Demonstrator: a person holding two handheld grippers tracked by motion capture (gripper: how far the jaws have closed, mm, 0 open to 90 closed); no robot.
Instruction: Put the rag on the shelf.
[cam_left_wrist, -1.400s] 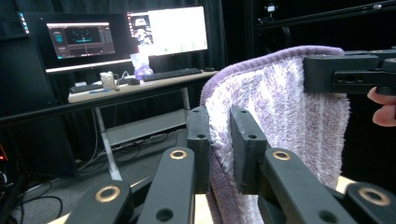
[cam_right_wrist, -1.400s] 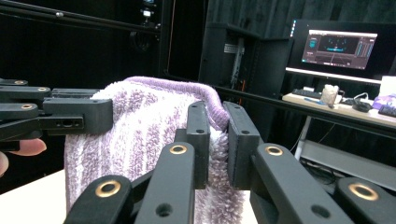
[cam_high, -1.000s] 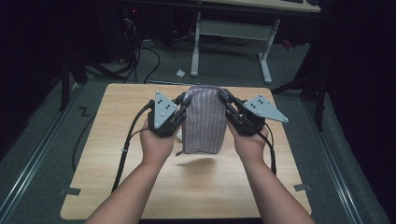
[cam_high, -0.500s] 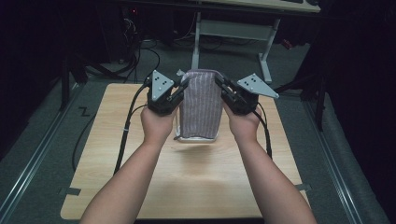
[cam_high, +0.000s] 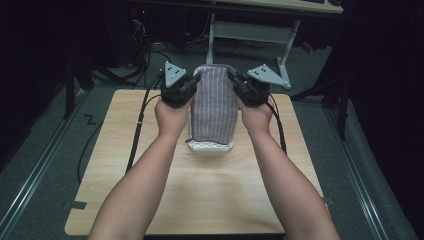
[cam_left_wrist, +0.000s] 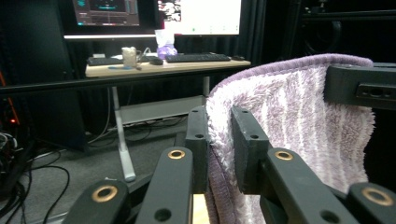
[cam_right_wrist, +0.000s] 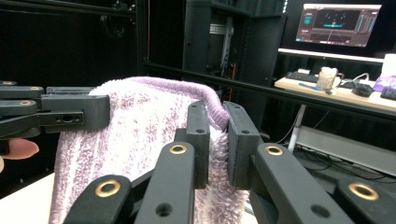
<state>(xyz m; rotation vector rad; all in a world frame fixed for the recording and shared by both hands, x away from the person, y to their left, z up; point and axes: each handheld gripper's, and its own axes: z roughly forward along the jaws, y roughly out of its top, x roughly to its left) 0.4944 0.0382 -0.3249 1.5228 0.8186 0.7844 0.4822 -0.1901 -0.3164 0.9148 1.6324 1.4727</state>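
A purple striped towel (cam_high: 214, 102) hangs lifted over the far half of the wooden table (cam_high: 125, 165), stretched between both grippers. My left gripper (cam_high: 192, 80) is shut on its upper left corner, and my right gripper (cam_high: 234, 77) is shut on its upper right corner. The towel's lower end (cam_high: 211, 145) trails on the tabletop, showing a pale underside. In the left gripper view the fluffy towel edge (cam_left_wrist: 219, 116) sits pinched between the left gripper (cam_left_wrist: 219, 135)'s jaws. In the right gripper view the right gripper (cam_right_wrist: 217, 135) pinches the towel's hem (cam_right_wrist: 215, 109), with the other gripper (cam_right_wrist: 70, 114) holding the far corner.
Beyond the table's far edge stands a desk frame (cam_high: 250, 35) on grey carpet. Cables (cam_high: 140, 125) trail from the grippers over the table's left side. A desk with monitors and keyboards (cam_left_wrist: 163, 58) stands further off in the dark room.
Both hands have carried the towel away from the person toward the table's far edge and slightly up. The towel hangs more stretched, its lower end dragging farther across the table.
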